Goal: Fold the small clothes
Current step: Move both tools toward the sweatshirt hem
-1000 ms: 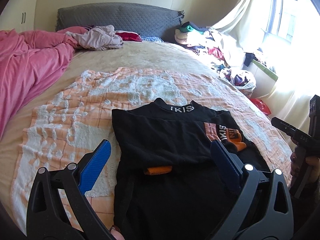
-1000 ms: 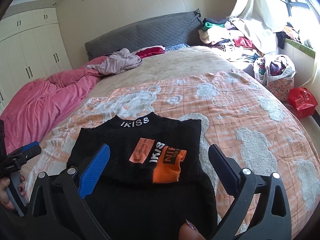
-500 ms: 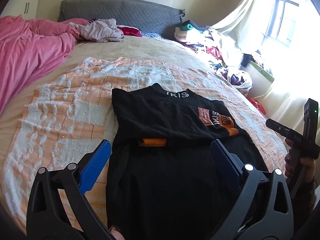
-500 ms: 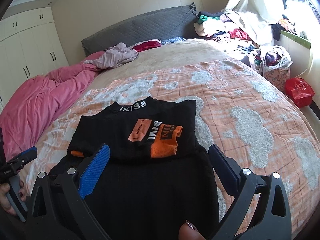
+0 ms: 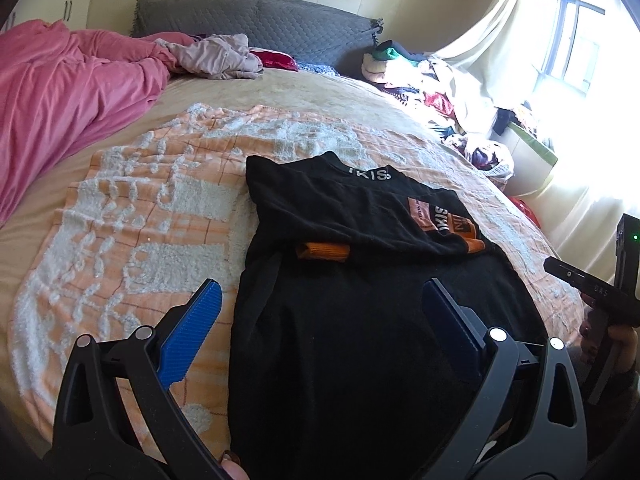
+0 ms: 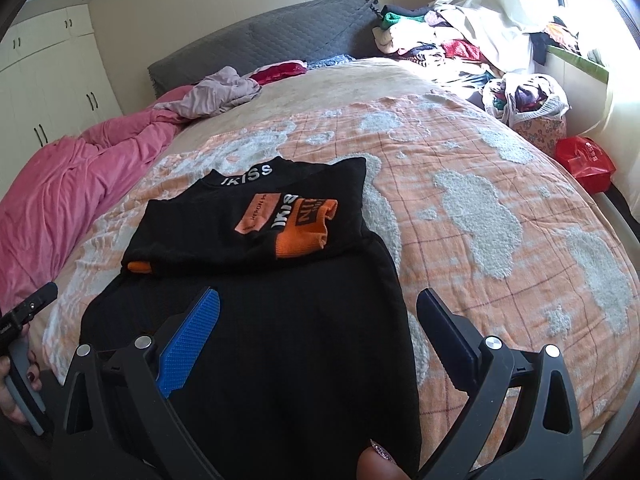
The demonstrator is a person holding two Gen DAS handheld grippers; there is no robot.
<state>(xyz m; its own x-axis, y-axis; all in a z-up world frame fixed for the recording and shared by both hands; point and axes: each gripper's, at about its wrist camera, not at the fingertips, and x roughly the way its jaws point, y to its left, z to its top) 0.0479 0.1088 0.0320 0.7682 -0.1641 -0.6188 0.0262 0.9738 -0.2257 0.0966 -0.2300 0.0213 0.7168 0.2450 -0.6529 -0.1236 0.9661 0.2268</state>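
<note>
A black top (image 5: 360,320) (image 6: 260,340) with orange cuffs and white lettering at the collar lies flat on the orange-and-white blanket (image 5: 132,220) (image 6: 480,208). Both sleeves are folded in across its chest, and an orange cuff (image 5: 322,251) peeks from under the fold. My left gripper (image 5: 320,300) hovers open over the lower left part of the top, empty. My right gripper (image 6: 318,308) hovers open above the lower right part, also empty. Each gripper shows at the edge of the other's view, held in a hand.
A pink duvet (image 5: 60,92) is bunched along the left of the bed. Crumpled clothes (image 5: 216,56) lie near the grey headboard (image 5: 260,24). A heap of laundry (image 6: 440,40), a full bag (image 6: 528,108) and a red bag (image 6: 584,160) sit right of the bed by the window.
Both grippers have drawn back toward the foot of the bed, so more of the top's lower half shows. The top itself has not moved.
</note>
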